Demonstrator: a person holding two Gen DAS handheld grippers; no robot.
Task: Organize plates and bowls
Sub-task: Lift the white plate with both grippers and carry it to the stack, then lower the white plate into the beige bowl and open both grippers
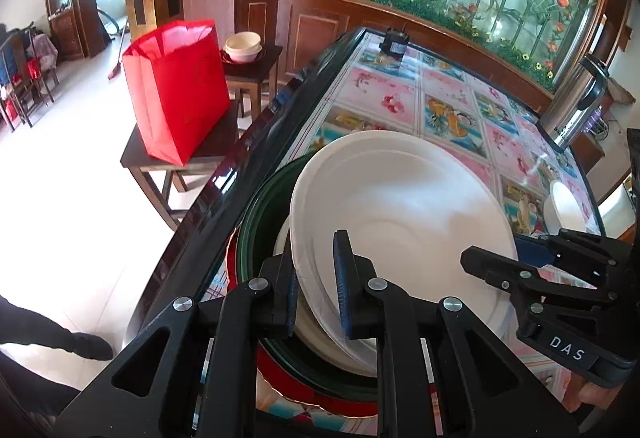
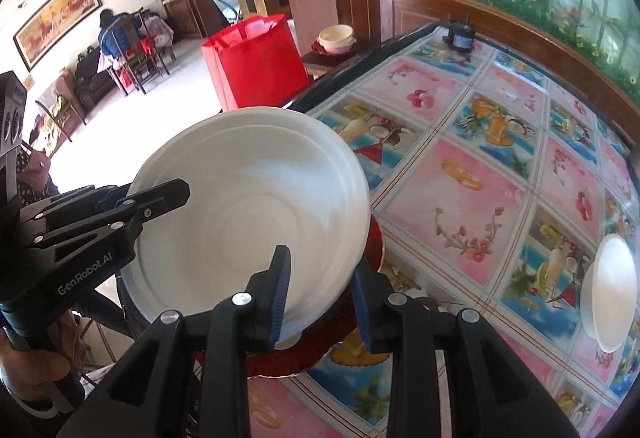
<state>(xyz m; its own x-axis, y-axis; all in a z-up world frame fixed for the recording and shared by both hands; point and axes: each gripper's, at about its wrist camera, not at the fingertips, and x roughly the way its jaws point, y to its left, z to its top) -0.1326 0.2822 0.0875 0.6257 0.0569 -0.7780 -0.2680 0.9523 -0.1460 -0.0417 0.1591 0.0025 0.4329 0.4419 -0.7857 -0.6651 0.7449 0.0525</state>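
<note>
A large white bowl [image 1: 400, 197] is tilted over a stack of a dark green plate [image 1: 256, 222] and a red plate [image 1: 320, 398] at the table's near left edge. My left gripper [image 1: 316, 278] straddles the bowl's near rim, one finger inside and one outside, shut on it. My right gripper [image 2: 320, 282] straddles the opposite rim of the same bowl [image 2: 248, 213], also shut on it; it shows in the left wrist view [image 1: 516, 270]. A small white bowl [image 2: 608, 294] sits on the table to the right.
The table [image 2: 480, 177] has a colourful fruit-print cloth and a black edge. A steel thermos [image 1: 572, 105] and a small dark object [image 1: 394, 41] stand at the far side. A red bag [image 1: 176, 89] sits on a stool beyond the left edge, with bowls [image 1: 243, 47] on another stool.
</note>
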